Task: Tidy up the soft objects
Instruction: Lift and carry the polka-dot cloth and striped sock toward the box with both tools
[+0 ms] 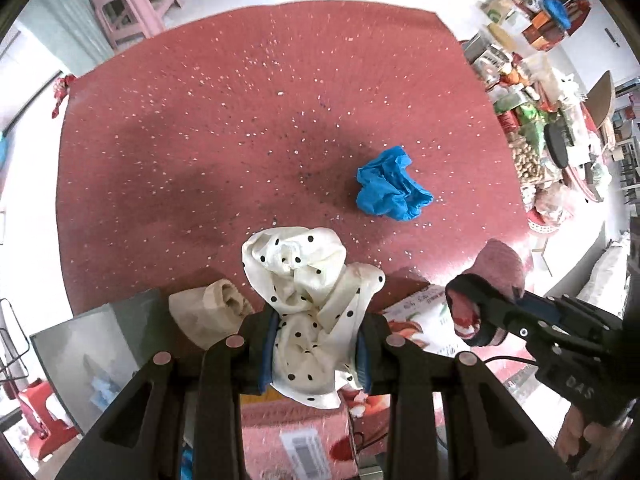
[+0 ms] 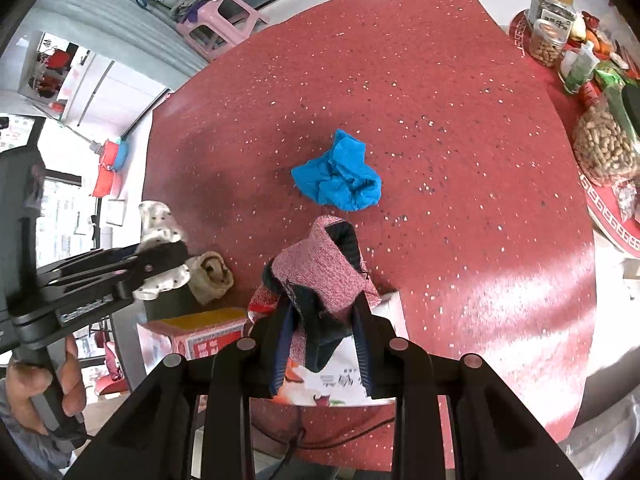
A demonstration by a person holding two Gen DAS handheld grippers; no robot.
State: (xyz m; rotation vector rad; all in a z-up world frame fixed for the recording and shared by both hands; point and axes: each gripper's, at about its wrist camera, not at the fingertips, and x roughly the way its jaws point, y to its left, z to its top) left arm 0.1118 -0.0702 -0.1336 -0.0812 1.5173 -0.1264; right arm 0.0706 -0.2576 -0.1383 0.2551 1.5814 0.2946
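My left gripper (image 1: pixel 318 354) is shut on a cream cloth with black dots (image 1: pixel 308 280) and holds it above the near edge of the red table (image 1: pixel 240 120). My right gripper (image 2: pixel 324 344) is shut on a pink and dark knitted sock (image 2: pixel 324 272); it also shows in the left wrist view (image 1: pixel 480 308). A crumpled blue cloth (image 1: pixel 390 184) lies on the table ahead; it also shows in the right wrist view (image 2: pixel 340 176). A beige rolled sock (image 2: pixel 210 272) sits by the left gripper (image 2: pixel 160 260).
A printed red and white box (image 2: pixel 200 336) stands below the grippers at the table's near edge. Bags of peanuts, jars and snacks (image 2: pixel 604 152) crowd the right side. A pink stool (image 1: pixel 136 4) stands beyond the table.
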